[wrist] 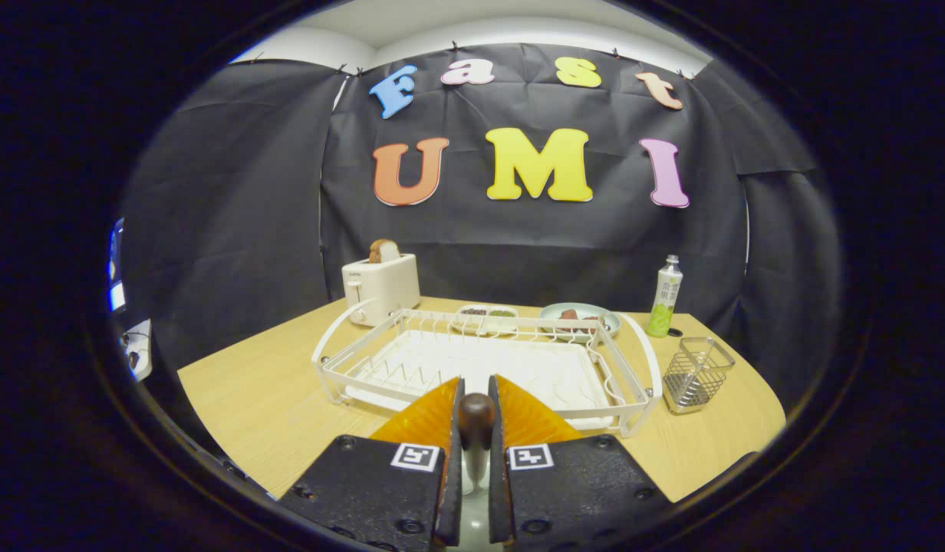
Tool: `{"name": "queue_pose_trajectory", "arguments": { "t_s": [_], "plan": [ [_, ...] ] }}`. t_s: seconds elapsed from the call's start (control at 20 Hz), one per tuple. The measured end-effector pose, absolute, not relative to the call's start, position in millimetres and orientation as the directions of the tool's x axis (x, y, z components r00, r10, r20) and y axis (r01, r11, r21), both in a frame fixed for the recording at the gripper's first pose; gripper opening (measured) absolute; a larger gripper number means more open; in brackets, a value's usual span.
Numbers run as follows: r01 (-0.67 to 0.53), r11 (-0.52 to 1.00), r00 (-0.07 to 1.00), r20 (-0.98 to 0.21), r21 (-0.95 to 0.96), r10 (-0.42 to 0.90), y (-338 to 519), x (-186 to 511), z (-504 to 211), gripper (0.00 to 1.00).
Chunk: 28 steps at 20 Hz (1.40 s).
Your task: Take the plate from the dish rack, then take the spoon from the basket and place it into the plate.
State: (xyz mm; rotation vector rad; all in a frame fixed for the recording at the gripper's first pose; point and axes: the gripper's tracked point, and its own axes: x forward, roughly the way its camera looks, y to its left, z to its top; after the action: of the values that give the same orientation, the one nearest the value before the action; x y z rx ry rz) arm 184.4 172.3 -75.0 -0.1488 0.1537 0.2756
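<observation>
Presently the gripper (476,429) pinches the dark rounded wooden handle of the spoon (476,416) between both fingers, just before the white wire dish rack (488,360) on the pale wood-grain table (250,399), with the square wire-mesh basket (696,376) beside the rack.

Dish rack (488,360) on the table (258,399) just beyond the gripper (475,429), basket (695,376) to its right, toaster (380,290) behind-left, two plates (580,314) behind, bottle (664,299) behind-right, spoon (476,418) between the fingers.
</observation>
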Motion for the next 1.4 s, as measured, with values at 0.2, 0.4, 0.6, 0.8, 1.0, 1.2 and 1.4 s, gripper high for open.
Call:
{"name": "queue_pose_trajectory", "arguments": {
  "t_s": [0.2,0.4,0.6,0.8,1.0,1.2,1.4],
  "plan": [
    [-0.268,0.954,0.954,-0.175,-0.132,0.243,165.5,179.2,-78.1,0.21],
    [-0.229,0.969,0.958,-0.199,-0.098,0.206,150.7,181.4,-77.8,0.23],
    [-0.181,0.979,0.970,-0.184,-0.097,0.161,131.1,178.3,-64.4,0.30],
    [-0.134,0.985,0.985,-0.123,-0.108,0.121,108.4,156.6,-41.7,0.97],
    [-0.114,0.988,0.990,-0.100,-0.104,0.104,96.7,123.7,-33.4,1.00],
    [-0.120,0.991,0.990,-0.087,-0.057,0.115,93.6,86.7,-28.9,1.00],
    [-0.077,0.996,0.996,-0.052,-0.041,0.075,80.1,50.2,-17.6,1.00]
  ]
}}
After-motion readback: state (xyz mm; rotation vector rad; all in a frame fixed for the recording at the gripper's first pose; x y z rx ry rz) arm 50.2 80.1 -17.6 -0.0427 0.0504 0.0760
